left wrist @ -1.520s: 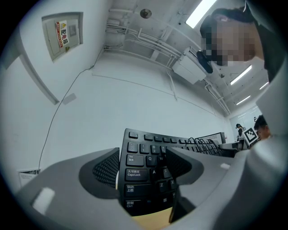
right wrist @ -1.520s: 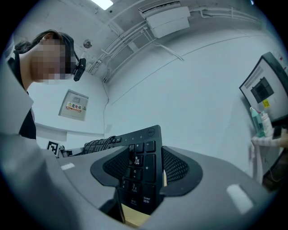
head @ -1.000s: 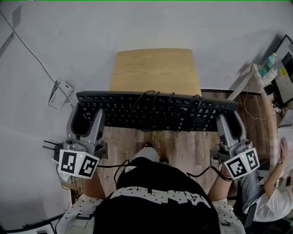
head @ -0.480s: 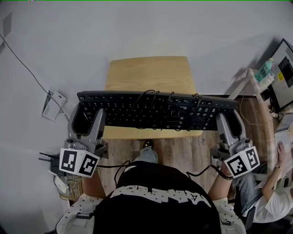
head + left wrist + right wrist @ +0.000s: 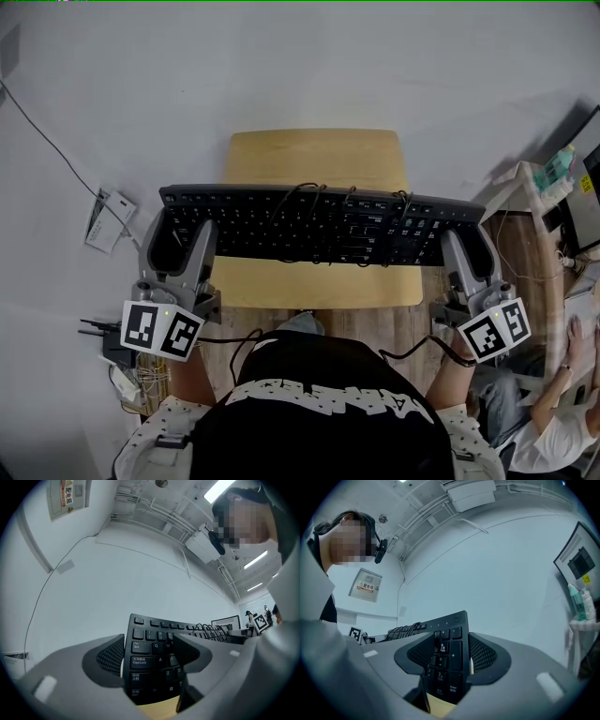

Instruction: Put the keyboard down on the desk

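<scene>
The black keyboard [image 5: 319, 228] is held level and keys-up across the middle of the small wooden tabletop [image 5: 317, 156]. Its two ends reach out past the tabletop's left and right edges. Whether its underside touches the wood cannot be told from above; both gripper views show a strip of pale wood just under the near edge of the keys. A dark cable [image 5: 352, 201] lies looped in several coils along the keyboard's far edge (it shows as a bundle of arcs in both gripper views too).

The left tool [image 5: 179, 246] is clamped on the keyboard's left end. In the left gripper view its two ribbed pads press the board from either side around the Caps Lock and Shift keys. The right tool [image 5: 466, 255] grips the right end in the same way, with its pads closed over the number pad by the Enter key. Each tool carries a marker cube, the left one [image 5: 161, 330] and the right one [image 5: 494, 328], nearer the person.

The person's black printed shirt [image 5: 319, 412] fills the bottom of the head view, just beside the tabletop's near edge. Wood-plank floor [image 5: 417, 323] shows to its right, and another person [image 5: 561, 412] sits at the lower right corner.
</scene>
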